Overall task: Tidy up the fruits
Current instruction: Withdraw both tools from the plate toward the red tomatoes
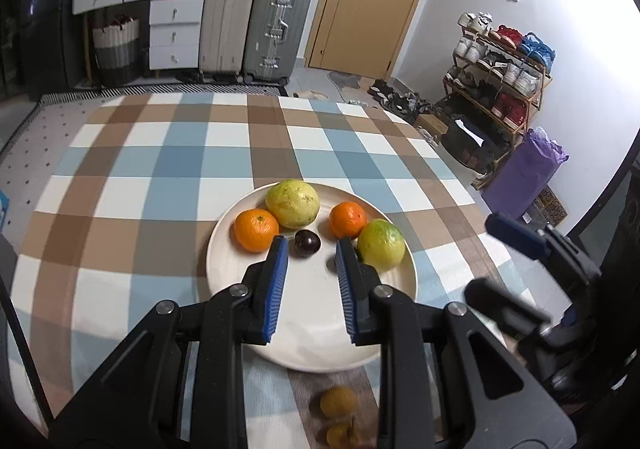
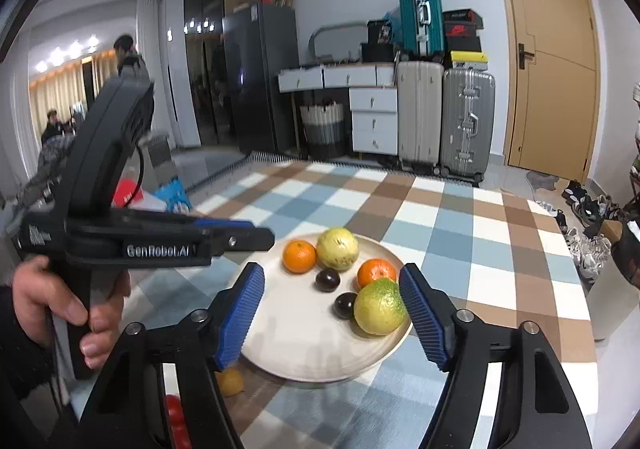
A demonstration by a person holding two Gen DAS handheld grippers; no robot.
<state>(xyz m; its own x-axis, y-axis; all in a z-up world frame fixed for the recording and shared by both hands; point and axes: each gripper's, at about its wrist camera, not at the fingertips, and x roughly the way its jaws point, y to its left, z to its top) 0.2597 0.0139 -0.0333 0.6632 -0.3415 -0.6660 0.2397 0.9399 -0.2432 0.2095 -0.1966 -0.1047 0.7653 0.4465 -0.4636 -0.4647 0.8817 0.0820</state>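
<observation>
Fruits: on the checked table [image 1: 160, 153], the cream plate [image 1: 312, 321] gathers a yellow fruit [image 1: 293, 204], a green-yellow citrus [image 1: 380, 245], two mandarins [image 1: 256, 230] and dark plums [image 1: 307, 244]. Small brown fruits [image 1: 338, 402] lie off its near rim, probably unsorted. Left gripper [image 1: 311, 242] fingers closed and empty; right gripper [image 2: 331, 270] fingers apart and empty.

A: Any lettering showing?

B: One mark is reading clearly: "GenRobot.AI", white on the black side of the left gripper [image 2: 256, 237], sitting at the left of the right wrist view.

A: The stacked boxes by the suitcases?

B: Printing is showing there, but it is too small to read.
</observation>
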